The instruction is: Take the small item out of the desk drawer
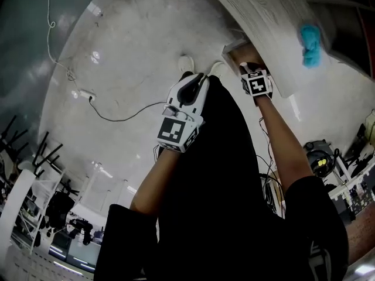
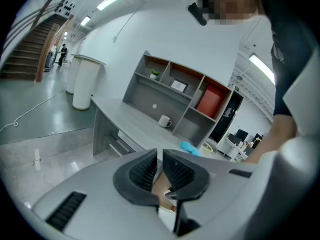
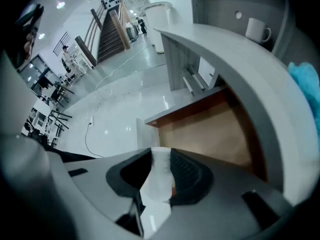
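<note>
Fingers (image 3: 187, 176) of the right gripper (image 3: 160, 153) clamp the small white item (image 3: 158, 179) above the open drawer (image 3: 210, 129) to lift it clear; fingers of the left gripper (image 2: 159, 154) sit almost together, empty.

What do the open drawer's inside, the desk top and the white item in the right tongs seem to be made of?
Drawer: brown wood or board, matt, evenly warm in tone. Desk top: probably grey wood-look laminate; faint grain lines show. White item: perhaps tissue or thin paper, matt; it bends softly between the right tongs.
</note>
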The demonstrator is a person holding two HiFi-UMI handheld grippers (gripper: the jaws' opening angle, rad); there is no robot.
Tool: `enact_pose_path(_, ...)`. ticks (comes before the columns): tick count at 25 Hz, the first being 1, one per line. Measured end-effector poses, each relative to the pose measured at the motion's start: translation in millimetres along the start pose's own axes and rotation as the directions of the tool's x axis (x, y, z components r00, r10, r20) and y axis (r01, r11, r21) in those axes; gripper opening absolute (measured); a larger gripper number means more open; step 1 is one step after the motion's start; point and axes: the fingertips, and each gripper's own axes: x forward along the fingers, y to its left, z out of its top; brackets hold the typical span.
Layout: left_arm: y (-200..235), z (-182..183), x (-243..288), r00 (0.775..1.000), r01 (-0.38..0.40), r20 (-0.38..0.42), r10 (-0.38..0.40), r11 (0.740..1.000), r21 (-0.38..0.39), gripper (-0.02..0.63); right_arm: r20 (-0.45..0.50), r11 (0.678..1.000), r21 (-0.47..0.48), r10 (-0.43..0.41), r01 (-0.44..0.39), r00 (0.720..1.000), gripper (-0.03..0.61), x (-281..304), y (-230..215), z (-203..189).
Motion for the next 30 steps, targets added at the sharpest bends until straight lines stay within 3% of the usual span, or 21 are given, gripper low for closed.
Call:
enact_pose_path(4,-3,13,-9,1.0,0.009,0.014,-0.009,0.999,-0.032,0.035,0.074,1.0,0.027,0.002,-0.004,0.997,0.117,-35,10,18)
enact_pose_path(8,-9,23,-11,1.0,0.007,0.014,-0.007,1.0,0.004,0.035,0.179,0.996,0.088,0.013,-0.029,0.984,0.118,-66,13,32)
enact_pose_path(12,-27,33,-10,0.999,0.036,0.012,-0.036,0.999,0.038,0.035,0.296,0.976,0.197,0.035,-0.097,0.954,0.117,-111,21,42)
enact_pose_path(17,-48,46,2,0.997,0.066,0.024,-0.067,0.997,0.032,0.035,0.414,0.971,0.205,0.027,-0.122,0.91,0.117,-168,23,52)
enact_pose_path(23,-80,72,9,0.99,0.137,-0.001,-0.139,0.976,0.166,0.035,0.546,0.977,0.194,-0.034,-0.087,0.837,0.117,-262,17,69)
enact_pose_path(27,-98,110,23,0.974,0.223,-0.01,-0.227,0.946,0.234,0.031,0.611,0.962,0.273,-0.16,-0.016,0.775,0.118,-331,3,76)
enact_pose_path(30,-116,133,34,0.951,0.301,-0.024,-0.307,0.909,0.287,0.029,0.649,0.935,0.353,-0.266,0.028,0.713,0.118,-381,0,79)
